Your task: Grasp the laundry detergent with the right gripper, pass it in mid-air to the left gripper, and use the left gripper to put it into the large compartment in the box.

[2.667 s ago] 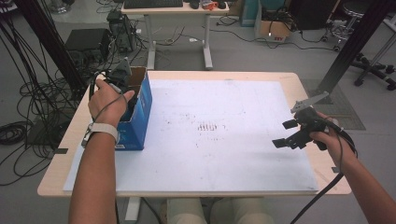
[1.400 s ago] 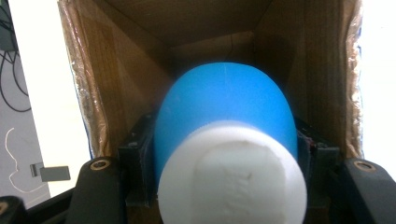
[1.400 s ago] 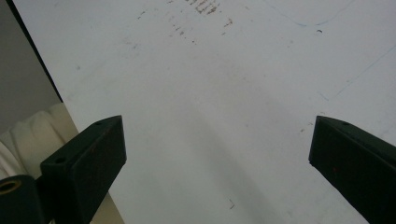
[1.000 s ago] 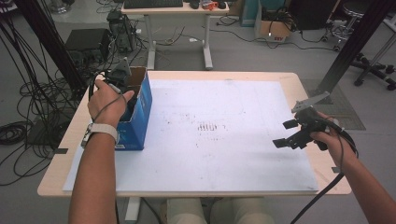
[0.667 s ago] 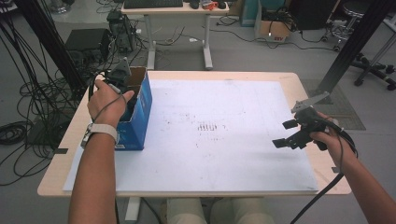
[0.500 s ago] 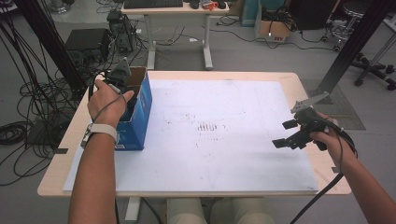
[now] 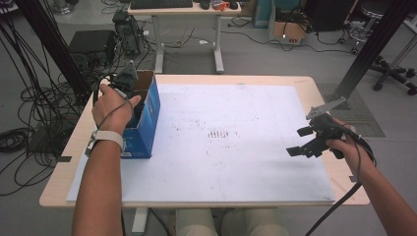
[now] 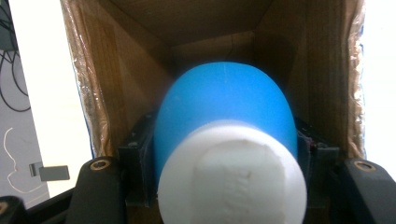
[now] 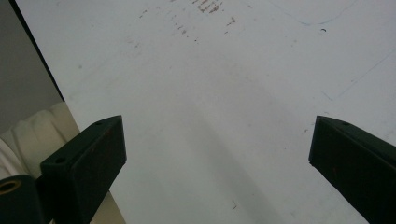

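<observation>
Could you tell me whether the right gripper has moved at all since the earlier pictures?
No. The right gripper hovers, jaws open, at the same spot by the right edge of the white mat as before.

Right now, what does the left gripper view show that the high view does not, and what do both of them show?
Left gripper view: a blue bottle with a white cap, clamped between the left gripper's black jaws inside the box. High view: the left gripper and hand reaching into the box, the right gripper open above the white table sheet. Both: the cardboard box, brown inside.
</observation>
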{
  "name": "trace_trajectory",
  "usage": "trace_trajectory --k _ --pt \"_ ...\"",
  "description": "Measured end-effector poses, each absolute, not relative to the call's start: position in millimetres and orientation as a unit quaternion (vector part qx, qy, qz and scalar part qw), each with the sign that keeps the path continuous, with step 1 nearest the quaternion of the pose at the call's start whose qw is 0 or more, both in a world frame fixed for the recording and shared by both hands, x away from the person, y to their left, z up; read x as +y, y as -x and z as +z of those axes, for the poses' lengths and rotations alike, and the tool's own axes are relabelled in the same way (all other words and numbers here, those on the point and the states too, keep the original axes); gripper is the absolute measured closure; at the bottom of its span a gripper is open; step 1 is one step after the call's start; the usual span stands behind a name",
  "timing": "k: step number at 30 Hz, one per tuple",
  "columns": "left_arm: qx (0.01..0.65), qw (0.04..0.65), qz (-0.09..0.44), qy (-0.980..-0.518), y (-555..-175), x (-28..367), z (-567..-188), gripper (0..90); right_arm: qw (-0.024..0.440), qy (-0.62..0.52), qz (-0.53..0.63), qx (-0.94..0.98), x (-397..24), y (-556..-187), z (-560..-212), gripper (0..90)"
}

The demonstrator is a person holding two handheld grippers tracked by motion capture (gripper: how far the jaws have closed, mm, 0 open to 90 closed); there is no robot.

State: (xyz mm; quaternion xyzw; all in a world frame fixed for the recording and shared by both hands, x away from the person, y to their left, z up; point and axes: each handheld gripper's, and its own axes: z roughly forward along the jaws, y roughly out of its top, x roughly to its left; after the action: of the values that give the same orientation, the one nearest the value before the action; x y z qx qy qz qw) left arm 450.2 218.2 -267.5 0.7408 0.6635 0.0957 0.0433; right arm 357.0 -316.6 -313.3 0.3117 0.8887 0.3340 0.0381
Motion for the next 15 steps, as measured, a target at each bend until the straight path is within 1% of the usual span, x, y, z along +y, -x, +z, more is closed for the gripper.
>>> trace_trajectory --k 15 --pt "0.665 0.045 0.097 -0.739 -449.7 218.7 -267.6 37.1 0.035 -0.313 0.332 0.889 -316.5 -356.5 -313.8 4.2"
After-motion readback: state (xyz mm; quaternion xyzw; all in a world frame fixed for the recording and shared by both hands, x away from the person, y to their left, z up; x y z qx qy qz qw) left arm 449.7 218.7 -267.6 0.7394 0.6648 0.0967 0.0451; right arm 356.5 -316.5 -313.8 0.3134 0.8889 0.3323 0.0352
